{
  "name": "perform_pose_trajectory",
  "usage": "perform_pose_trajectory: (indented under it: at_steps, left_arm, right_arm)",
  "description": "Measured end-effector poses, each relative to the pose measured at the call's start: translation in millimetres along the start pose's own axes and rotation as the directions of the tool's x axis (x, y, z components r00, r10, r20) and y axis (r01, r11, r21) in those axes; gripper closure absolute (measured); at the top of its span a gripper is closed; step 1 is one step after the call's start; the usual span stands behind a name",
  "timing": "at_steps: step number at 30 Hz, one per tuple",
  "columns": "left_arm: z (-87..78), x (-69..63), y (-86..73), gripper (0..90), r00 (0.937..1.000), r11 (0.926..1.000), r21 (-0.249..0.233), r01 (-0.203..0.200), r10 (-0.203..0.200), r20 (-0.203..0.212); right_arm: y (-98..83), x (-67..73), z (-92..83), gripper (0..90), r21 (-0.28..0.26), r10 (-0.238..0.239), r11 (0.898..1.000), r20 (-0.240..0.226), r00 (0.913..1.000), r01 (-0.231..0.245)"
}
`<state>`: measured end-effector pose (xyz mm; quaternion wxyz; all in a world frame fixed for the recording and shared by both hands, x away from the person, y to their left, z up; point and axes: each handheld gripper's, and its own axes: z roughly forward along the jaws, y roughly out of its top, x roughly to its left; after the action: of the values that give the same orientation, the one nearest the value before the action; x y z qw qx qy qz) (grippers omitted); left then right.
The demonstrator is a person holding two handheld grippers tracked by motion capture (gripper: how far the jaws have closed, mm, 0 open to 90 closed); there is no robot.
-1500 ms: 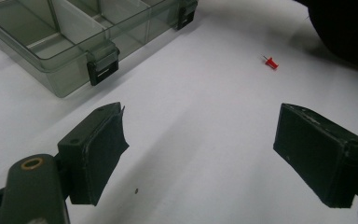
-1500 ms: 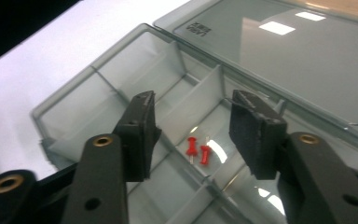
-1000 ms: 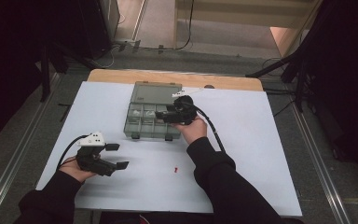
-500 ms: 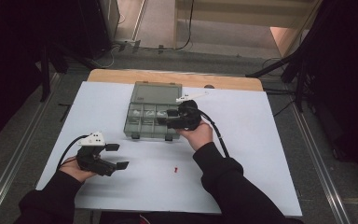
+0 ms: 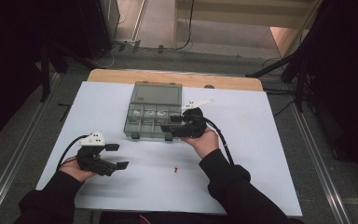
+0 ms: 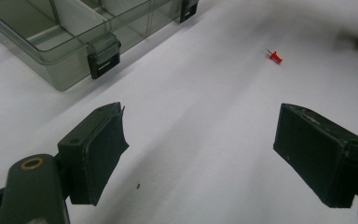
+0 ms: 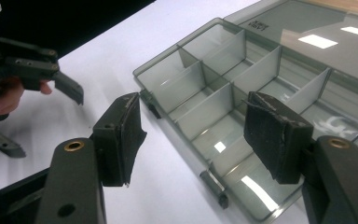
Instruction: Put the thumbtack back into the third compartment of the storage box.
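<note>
here the right gripper (image 5: 168, 132) hovers over the near edge of the open compartment box (image 5: 153, 122), with its jaws standing wide and nothing between them; in the right gripper view the pads (image 7: 121, 135) are above the front compartments and touch no wall. its jaws have just been opening a little, with no thing inside them. the left gripper (image 5: 119, 156) rests lower on the white table sheet (image 5: 261, 154), well apart from the box, also wide open and empty.

the red push pin (image 5: 175, 170) lies alone on the sheet, between the two hands and nearer to the person than the box; the left gripper view shows the pin (image 6: 274, 57) ahead of the jaws.

i think the risk is with this pin: it is small and lies flat, so wide pads can push it away or pinch it askew. also the light box may slide if a jaw catches its latch (image 6: 103, 58).
</note>
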<state>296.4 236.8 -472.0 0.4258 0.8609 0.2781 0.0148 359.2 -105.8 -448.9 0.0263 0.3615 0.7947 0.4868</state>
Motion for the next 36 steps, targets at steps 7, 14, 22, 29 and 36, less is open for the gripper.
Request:
perform_pose_trajectory:
  at_steps: [7, 14, 22, 29, 36]
  left_arm:
    - [0.0, 0.2, -0.1, 15.6, 1.0000, 1.0000, -0.001, -0.001, 0.001, 0.001]
    - [-0.9, -0.7, 0.5, 15.6, 1.0000, 0.9999, 0.008, -0.008, 0.008, 0.001]
    - [-1.0, -0.6, 0.5, 15.6, 1.0000, 0.9999, 0.008, -0.009, 0.009, 0.001]
    - [-1.1, -0.8, 0.8, 15.6, 0.9999, 0.9999, 0.002, -0.011, 0.011, 0.001]
    - [-1.6, -0.6, 0.8, 15.6, 0.9999, 0.9999, -0.002, -0.011, 0.011, 0.000]
  right_arm:
    - [-9.5, 4.3, -6.6, 37.3, 0.000, -0.017, 1.000, -0.007, 0.9998, 0.017]
    - [-18.3, 6.5, -10.4, 37.1, 0.001, -0.017, 1.000, -0.021, 0.9996, 0.017]
    - [-26.4, 13.8, -16.2, 34.9, -0.016, -0.042, 0.999, -0.036, 0.9985, 0.042]
    - [-33.1, 16.9, -21.9, 33.3, -0.010, -0.040, 0.999, -0.034, 0.9986, 0.039]
    - [-40.8, 18.8, -26.7, 32.8, -0.012, -0.029, 1.000, -0.040, 0.9988, 0.028]
